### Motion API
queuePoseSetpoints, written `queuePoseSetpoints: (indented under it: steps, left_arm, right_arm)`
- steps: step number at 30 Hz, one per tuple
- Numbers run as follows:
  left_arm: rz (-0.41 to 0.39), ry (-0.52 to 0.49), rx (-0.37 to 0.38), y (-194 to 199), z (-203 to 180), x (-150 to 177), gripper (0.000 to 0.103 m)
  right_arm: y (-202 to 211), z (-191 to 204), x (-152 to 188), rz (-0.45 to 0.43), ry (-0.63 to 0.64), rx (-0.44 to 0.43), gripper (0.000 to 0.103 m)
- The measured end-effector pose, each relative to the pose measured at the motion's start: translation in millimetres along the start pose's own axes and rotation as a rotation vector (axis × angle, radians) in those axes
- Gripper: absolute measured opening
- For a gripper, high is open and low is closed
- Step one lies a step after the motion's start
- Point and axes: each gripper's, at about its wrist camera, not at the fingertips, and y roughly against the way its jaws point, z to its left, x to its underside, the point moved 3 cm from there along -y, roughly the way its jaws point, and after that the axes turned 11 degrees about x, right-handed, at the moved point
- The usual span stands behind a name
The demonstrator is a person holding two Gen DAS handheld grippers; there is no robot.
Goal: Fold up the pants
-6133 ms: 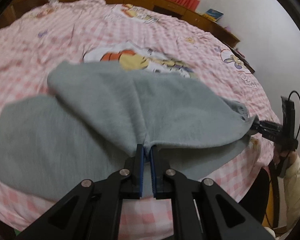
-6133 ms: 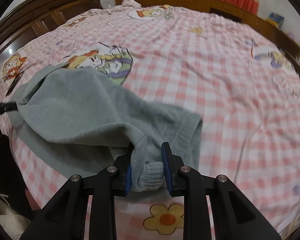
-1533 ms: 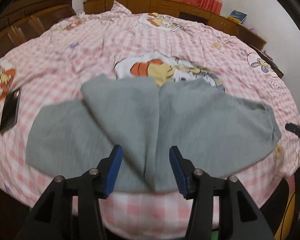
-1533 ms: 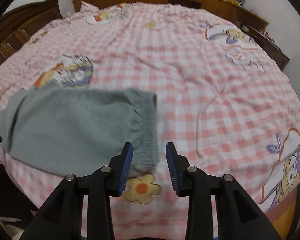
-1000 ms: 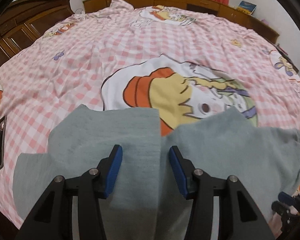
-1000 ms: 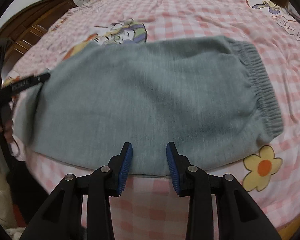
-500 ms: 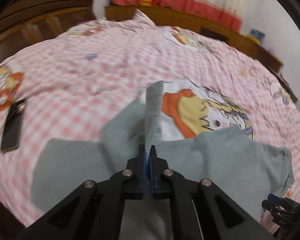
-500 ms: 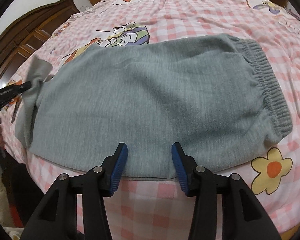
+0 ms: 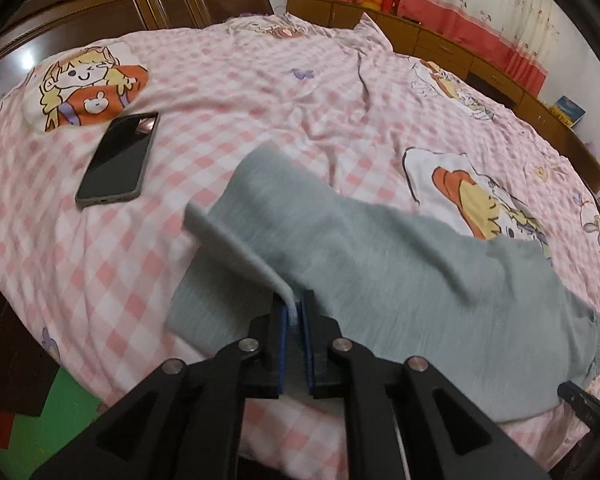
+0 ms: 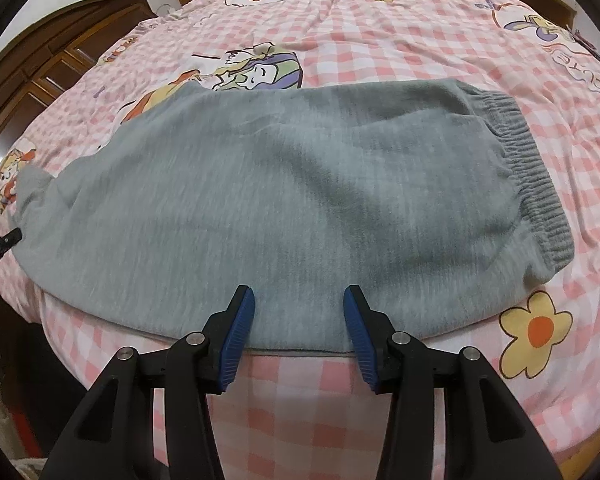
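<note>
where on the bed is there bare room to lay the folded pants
Bare sheet beyond the pants, and to the right past the waistband toward the yellow flower. In the left wrist view, open checks between the phone and the lifted leg end. Crowded: the near edge, where the pants, the shut left claw and the open right claw sit.

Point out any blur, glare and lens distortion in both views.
Left wrist view: pants smeared with motion blur, phone sharper, glare spot on the wardrobe. Right wrist view: mostly sharp, waistband ribs crisp; fisheye bulges the bed in both.
</note>
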Motion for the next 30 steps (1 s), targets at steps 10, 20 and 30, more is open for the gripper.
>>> queuePoseSetpoints:
  steps: [10, 20, 30]
  left_arm:
    - [0.010, 0.052, -0.042, 23.3, 33.8, 12.2, 0.023]
    - [0.001, 0.123, -0.003, 24.9, 57.1, 14.6, 0.037]
    - [-0.033, 0.081, 0.010, 1.3, 56.3, 9.6, 0.046]
  right_arm:
    - [-2.6, 2.0, -1.4, 0.003, 0.010, 0.029, 0.048]
    - [4.6, 10.9, -0.1, 0.016, 0.013, 0.058, 0.048]
    - [26.8, 111.6, 18.7, 0.000, 0.249, -0.018, 0.048]
